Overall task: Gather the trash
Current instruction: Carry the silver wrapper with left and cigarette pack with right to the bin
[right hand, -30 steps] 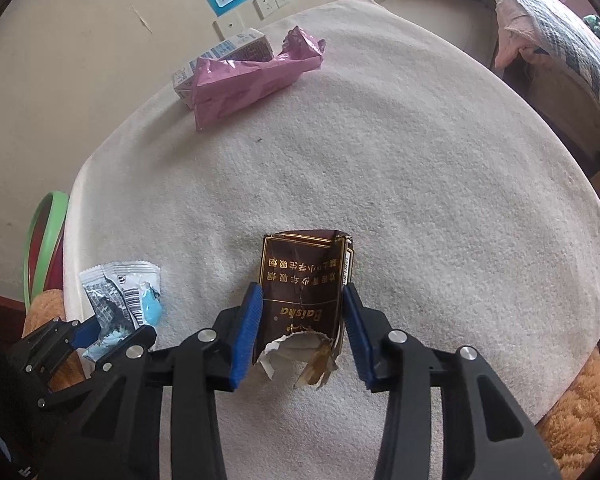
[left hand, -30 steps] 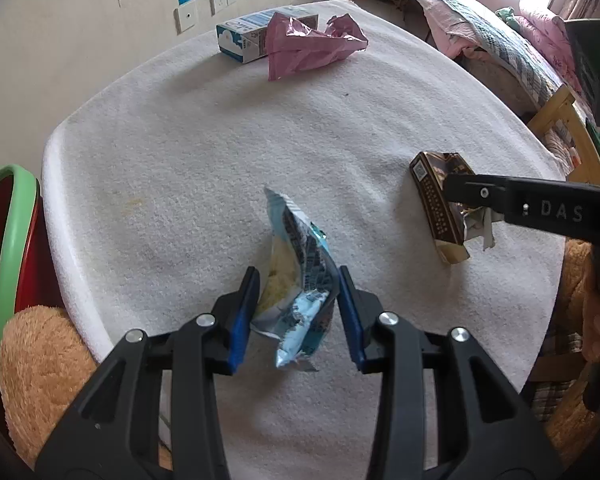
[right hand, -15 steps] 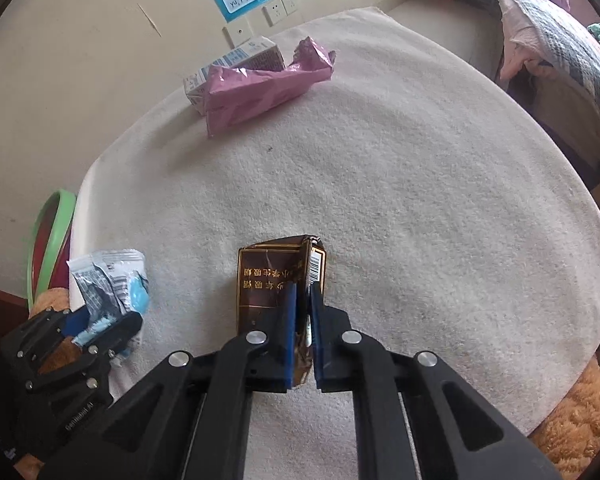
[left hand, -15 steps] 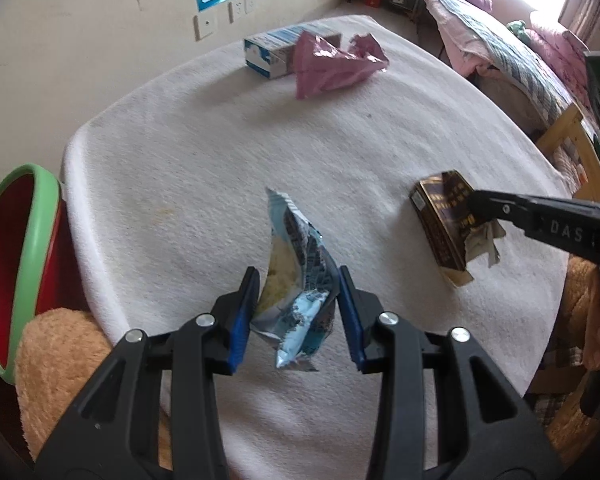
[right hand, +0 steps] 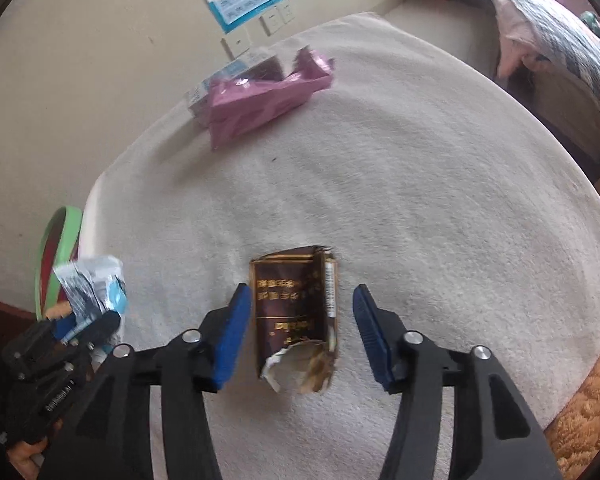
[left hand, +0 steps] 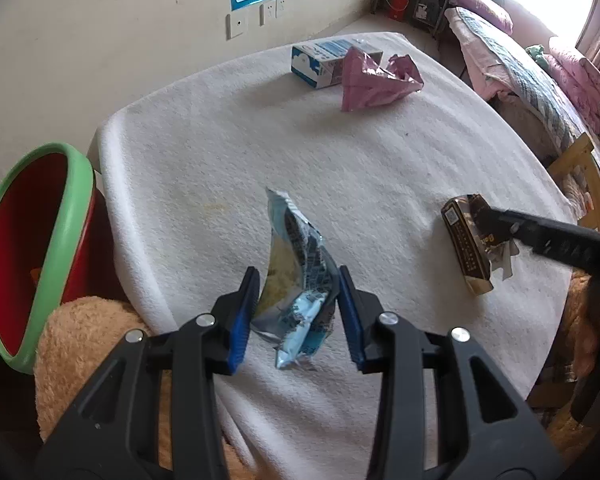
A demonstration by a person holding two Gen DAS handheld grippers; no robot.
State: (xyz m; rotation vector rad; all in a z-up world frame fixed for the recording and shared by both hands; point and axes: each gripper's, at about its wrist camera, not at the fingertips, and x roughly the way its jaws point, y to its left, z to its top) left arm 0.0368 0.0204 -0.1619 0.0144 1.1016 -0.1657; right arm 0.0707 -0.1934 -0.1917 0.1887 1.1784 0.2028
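From the left wrist view, the left claw (left hand: 298,312) is clenched on a crinkled blue wrapper (left hand: 300,276), holding it upright above the near edge of the counter (left hand: 228,152), which is draped in a white fleecy cloth. The wrapper looks feather-light and limp, and slippery as foil is, so a pinch across its bunched middle, as here, seems the safest hold. A red bin with a green rim (left hand: 60,216) stands to the left below the counter edge, likely where the trash goes. Far across the counter lie a blue-and-white carton (left hand: 324,64) and, touching it, a pink bag (left hand: 376,84). To the right the right claw (left hand: 496,224) meets a brown packet (left hand: 466,248), though from this angle its state is hard to read. Against half a second ago, this view has drawn back and shows more of the bin's inside. From the right wrist view, the right claw (right hand: 302,324) is released, its blue pads standing clear on either side of the brown packet (right hand: 294,308), which lies flat on the cloth with its torn mouth nearest the camera. The packet is thin card, light and easily crushed; its long sides offer the firmest hold. Half a second ago these pads were pinched on it; now they have sprung apart.
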